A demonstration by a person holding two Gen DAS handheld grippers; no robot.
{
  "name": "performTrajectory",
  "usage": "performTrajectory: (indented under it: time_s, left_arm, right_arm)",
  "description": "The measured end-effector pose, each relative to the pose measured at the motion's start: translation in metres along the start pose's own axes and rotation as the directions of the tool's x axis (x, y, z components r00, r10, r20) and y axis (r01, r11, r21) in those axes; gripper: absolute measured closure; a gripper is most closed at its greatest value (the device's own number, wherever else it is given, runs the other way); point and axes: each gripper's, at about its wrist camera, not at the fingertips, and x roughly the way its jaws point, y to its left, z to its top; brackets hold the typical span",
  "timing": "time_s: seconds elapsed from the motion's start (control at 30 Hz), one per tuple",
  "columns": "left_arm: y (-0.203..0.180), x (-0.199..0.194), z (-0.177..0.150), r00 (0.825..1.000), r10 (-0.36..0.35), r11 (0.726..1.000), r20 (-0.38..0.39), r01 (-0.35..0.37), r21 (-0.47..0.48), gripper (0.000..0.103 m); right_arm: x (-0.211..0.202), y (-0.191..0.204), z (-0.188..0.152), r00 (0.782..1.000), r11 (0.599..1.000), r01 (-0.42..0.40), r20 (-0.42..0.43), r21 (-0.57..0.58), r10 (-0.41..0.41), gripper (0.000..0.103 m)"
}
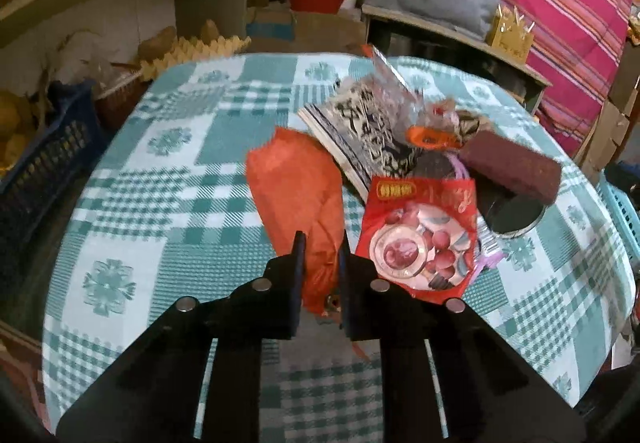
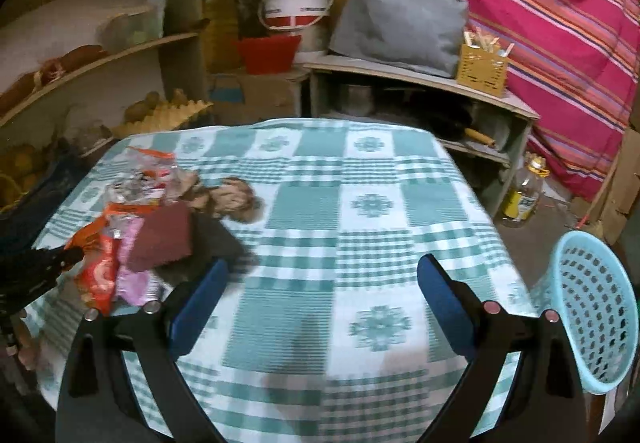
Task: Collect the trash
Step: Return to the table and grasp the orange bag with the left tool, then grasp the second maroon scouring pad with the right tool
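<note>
Trash sits in a loose pile on the bench (image 1: 132,179), which wears a green-and-white checked cloth. Nearest item: an orange crumpled wrapper (image 1: 298,187), lying lengthwise toward the left gripper (image 1: 321,243); its near end runs between the two black fingers (image 1: 298,267), which are drawn close and clamped on it. Just right of it, touching, lies a red snack packet (image 1: 420,231) printed with round candies. Behind these, a black-and-white patterned packet (image 1: 360,131) stands tilted, with a clear crinkled wrapper (image 1: 394,83) rising above it. A small orange piece (image 1: 430,137) rests at the pile's centre, and a dark maroon block (image 1: 512,165) lies to the right, partly over a round dark lid (image 1: 516,217). A purple strip shows at the packet's right edge; what it is cannot be told. In the right wrist view the same pile occupies the left part of the bench, with a brown crumpled lump (image 2: 238,199) at its far side. The right gripper (image 2: 322,271) hangs over bare cloth, well apart from the pile, its blue-padded fingers (image 2: 440,291) spread wide with nothing between them. A light blue perforated basket (image 2: 596,319) stands off the bench's right edge. Beyond the bench: shelves, a white bucket (image 2: 296,3), a grey cushion (image 2: 400,19) and a pink striped blanket (image 2: 540,3).
</note>
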Motion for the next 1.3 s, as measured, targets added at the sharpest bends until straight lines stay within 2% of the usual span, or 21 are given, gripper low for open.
performTrajectory:
  time_s: [0.17,0.27,0.43,0.6,0.73,0.8,0.87,0.9,1.07,1.3]
  left_arm:
    - [0.006,-0.018,0.006,0.999,0.008,1.0,0.053,-0.007,-0.022,0.09]
    - [0.009,-0.026,0.009,0.996,0.027,1.0,0.08,-0.026,-0.017,0.09]
    - [0.013,-0.035,0.01,0.993,0.043,0.999,0.11,-0.044,0.004,0.09]
    - [0.022,-0.034,0.011,0.993,0.044,0.999,0.106,-0.043,-0.015,0.09]
    - [0.027,-0.03,0.013,0.994,0.053,0.998,0.097,-0.05,-0.026,0.09]
    - [0.027,-0.03,0.013,0.994,0.053,0.998,0.098,-0.051,-0.023,0.09]
    - [0.025,-0.031,0.014,0.993,0.056,0.998,0.106,-0.055,-0.014,0.09]
    - [0.024,-0.032,0.015,0.992,0.056,0.998,0.11,-0.055,-0.009,0.09]
    - [0.024,-0.031,0.014,0.992,0.058,0.998,0.112,-0.057,-0.012,0.09]
    - [0.018,-0.041,0.019,0.988,0.069,0.998,0.138,-0.066,-0.022,0.09]
  right_arm:
    - [0.001,0.03,0.002,0.998,0.997,-0.067,0.003,-0.028,0.067,0.009]
    - [0.009,0.059,0.002,0.995,0.991,-0.103,-0.023,-0.083,0.102,0.009]
    - [0.029,0.093,0.0,0.994,0.983,-0.106,-0.056,-0.148,0.099,0.009]
    - [0.045,0.106,0.003,0.992,0.983,-0.104,-0.085,-0.152,0.092,0.009]
    - [0.054,0.118,0.001,0.993,0.974,-0.079,-0.102,-0.21,0.059,0.01]
    - [0.056,0.122,0.0,0.994,0.969,-0.067,-0.095,-0.237,0.046,0.014]
    - [0.06,0.126,0.0,0.993,0.963,-0.073,-0.11,-0.259,0.046,0.035]
    - [0.063,0.127,-0.001,0.99,0.961,-0.087,-0.131,-0.263,0.054,0.04]
    - [0.062,0.123,0.001,0.99,0.962,-0.094,-0.122,-0.256,0.064,0.042]
    - [0.041,0.107,0.01,0.996,0.973,-0.086,-0.049,-0.212,0.077,0.043]
